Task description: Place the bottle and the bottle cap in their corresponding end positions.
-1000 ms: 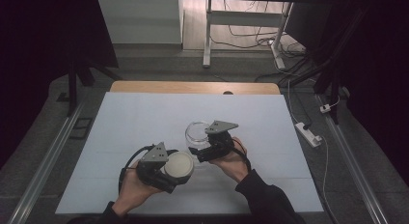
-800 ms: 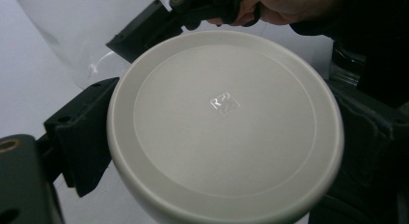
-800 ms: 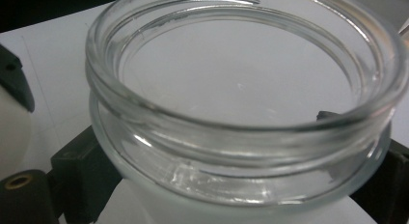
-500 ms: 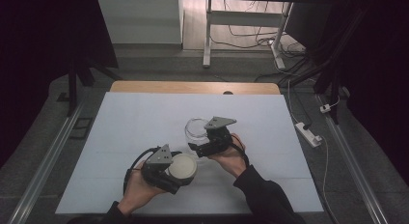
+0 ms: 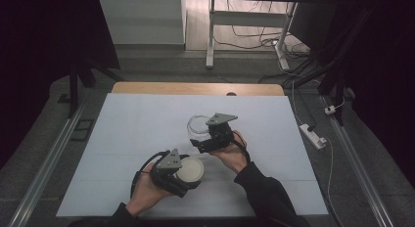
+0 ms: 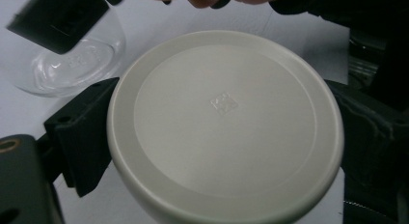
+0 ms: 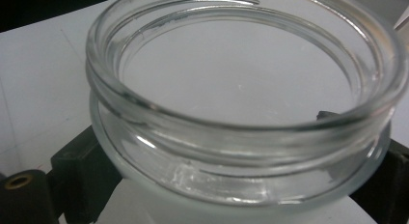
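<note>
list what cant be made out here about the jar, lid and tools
- Underside of the white lid: hidden in the left gripper view by its own top face.
- Glass jar base: cut off by the right gripper view's bottom edge.
- Left tool jaw tips: covered by the lid in the high view.
- Embossed mark at the lid's centre: too small to read.

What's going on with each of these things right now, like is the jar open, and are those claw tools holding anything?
Glass jar: open, no lid on, looks empty, upright between the right gripper's jaws.
White lid: off the jar, held flat between the left gripper's jaws.
Left gripper: shut on the lid.
Right gripper: shut on the jar.
</note>
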The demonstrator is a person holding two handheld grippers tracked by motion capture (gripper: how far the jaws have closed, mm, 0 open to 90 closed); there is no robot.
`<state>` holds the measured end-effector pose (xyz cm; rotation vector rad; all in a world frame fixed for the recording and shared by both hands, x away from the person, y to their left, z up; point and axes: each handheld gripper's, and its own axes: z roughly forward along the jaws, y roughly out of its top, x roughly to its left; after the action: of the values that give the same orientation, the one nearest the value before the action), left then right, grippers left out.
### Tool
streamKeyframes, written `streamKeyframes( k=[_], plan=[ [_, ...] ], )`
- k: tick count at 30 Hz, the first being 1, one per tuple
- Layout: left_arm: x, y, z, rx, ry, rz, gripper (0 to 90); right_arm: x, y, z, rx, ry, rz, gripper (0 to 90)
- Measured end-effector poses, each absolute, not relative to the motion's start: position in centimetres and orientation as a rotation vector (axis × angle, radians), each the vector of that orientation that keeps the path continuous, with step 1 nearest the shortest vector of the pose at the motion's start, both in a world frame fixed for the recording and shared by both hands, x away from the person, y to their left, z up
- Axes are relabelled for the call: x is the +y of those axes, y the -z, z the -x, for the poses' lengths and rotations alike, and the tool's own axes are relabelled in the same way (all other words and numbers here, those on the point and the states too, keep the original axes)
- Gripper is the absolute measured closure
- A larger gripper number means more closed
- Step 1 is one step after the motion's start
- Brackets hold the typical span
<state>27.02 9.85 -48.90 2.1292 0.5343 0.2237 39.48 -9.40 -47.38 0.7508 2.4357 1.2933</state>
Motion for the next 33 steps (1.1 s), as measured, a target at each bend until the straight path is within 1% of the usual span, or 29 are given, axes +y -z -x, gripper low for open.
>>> streamKeyframes(
  k=[12,20,33],
  plan=[
    [8.8,50.1,-28.3,0.551,-0.224,-2.138,7.9,-8.9,47.7,-41.3,2.420,-1.281,-0.770,6.8],
    [8.5,50.8,-29.2,0.580,-0.209,-2.135,8.0,-8.5,47.8,-42.4,2.407,-1.279,-0.778,6.8],
    [8.1,52.1,-30.2,0.602,-0.221,-2.166,7.9,-7.7,48.4,-44.4,2.398,-1.263,-0.788,6.8]
  ],
)
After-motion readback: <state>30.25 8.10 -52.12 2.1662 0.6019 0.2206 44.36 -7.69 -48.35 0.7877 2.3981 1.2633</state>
